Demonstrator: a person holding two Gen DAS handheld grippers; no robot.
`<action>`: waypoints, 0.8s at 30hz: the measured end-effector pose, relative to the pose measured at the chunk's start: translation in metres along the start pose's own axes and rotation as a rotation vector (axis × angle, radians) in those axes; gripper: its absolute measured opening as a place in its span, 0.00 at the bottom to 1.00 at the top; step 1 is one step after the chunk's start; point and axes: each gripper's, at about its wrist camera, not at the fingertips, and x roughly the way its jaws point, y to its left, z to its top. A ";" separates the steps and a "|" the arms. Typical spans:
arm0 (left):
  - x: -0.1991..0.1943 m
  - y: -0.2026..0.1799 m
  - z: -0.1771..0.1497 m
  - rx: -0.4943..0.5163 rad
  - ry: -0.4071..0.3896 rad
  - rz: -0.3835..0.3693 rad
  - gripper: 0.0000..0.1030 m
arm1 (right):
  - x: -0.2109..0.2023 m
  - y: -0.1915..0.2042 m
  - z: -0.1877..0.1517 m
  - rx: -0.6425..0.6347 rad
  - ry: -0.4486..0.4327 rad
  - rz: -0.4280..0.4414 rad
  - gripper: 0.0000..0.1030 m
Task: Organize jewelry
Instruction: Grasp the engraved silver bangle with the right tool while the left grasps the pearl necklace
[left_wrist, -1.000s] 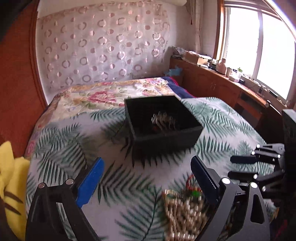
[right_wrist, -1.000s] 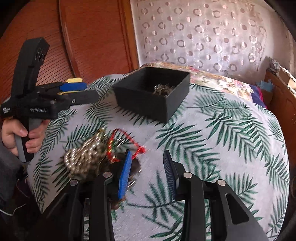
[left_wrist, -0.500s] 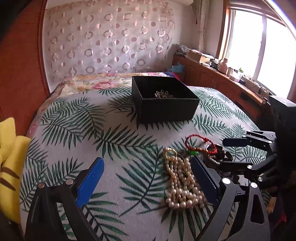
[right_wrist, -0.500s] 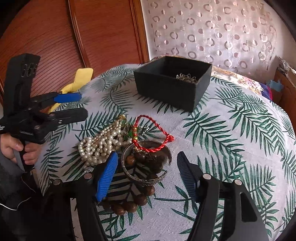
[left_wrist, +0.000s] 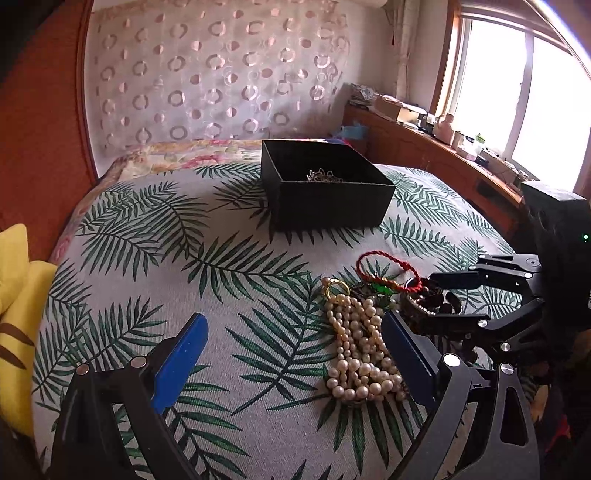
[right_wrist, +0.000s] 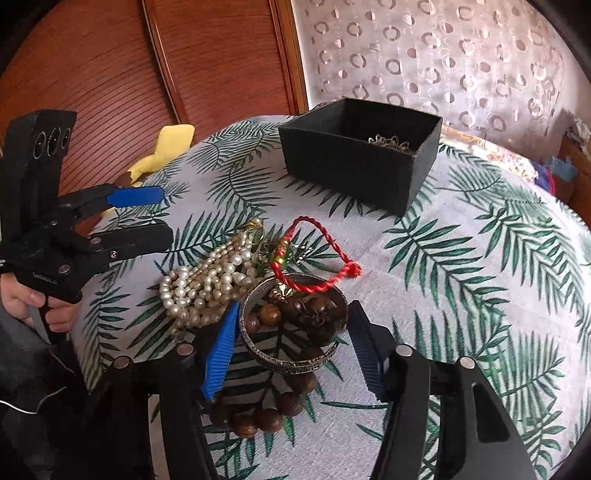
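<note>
Palm-leaf fabric covers the desk (left_wrist: 155, 229), on which a black box (left_wrist: 325, 199) sits at the far side with a metallic chain piece (left_wrist: 324, 175) inside. Nearer me lies the jewelry pile: pearl necklace (right_wrist: 207, 280), wooden bead bracelet (right_wrist: 258, 417), metal bangle (right_wrist: 291, 363) and red cord bracelet (right_wrist: 314, 258). My right gripper (right_wrist: 291, 349) has its fingers spread around the bangle; my left gripper (left_wrist: 295, 354) hovers with fingers spread, holding nothing.
</note>
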 end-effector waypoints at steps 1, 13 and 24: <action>0.000 0.000 0.000 -0.001 0.002 0.001 0.89 | -0.001 0.001 0.000 -0.003 -0.007 -0.004 0.59; 0.000 0.001 -0.004 -0.005 0.024 0.005 0.88 | -0.050 0.000 0.004 -0.004 -0.115 -0.033 0.59; -0.012 -0.004 -0.028 -0.006 0.085 -0.095 0.39 | -0.058 -0.008 -0.026 0.056 -0.126 -0.086 0.59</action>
